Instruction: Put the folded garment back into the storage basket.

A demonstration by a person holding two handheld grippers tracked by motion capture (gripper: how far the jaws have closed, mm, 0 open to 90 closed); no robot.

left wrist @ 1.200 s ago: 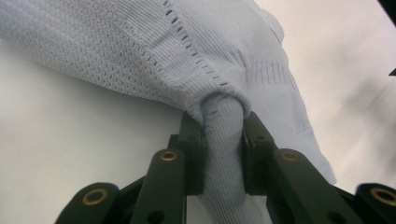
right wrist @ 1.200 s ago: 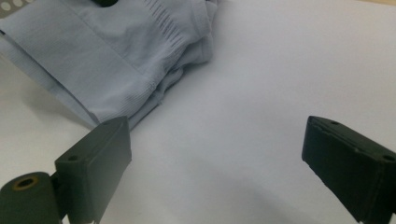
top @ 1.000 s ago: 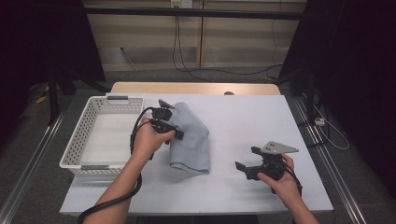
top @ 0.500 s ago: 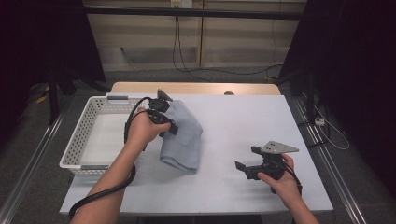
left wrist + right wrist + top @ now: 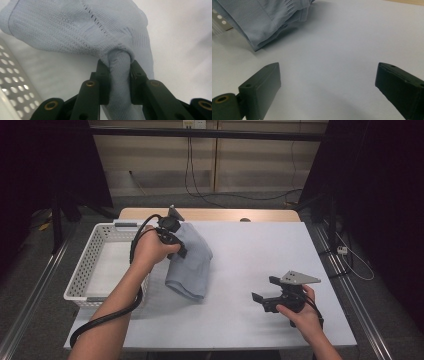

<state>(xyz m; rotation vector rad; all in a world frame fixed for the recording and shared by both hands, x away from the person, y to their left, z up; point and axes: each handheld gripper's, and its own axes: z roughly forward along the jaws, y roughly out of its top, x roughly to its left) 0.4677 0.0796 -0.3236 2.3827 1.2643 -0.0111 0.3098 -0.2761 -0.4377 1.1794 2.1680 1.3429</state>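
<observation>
High view | left hand-held gripper [image 5: 181, 251] clamps grey cloth [image 5: 192, 265] | beside basket [image 5: 82, 272]

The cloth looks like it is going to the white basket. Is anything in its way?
Nothing visible is. The left gripper pinches the cloth right beside the basket, whose near wall is all it must clear. The basket looks empty.

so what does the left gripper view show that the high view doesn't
Left gripper view alone: the knit texture of the light blue garment and a bunched fold pinched between the left gripper pads. High view alone: the right gripper, open and held low over the white table, and both forearms. Both: the garment in the left gripper and the white perforated basket beside it.
</observation>
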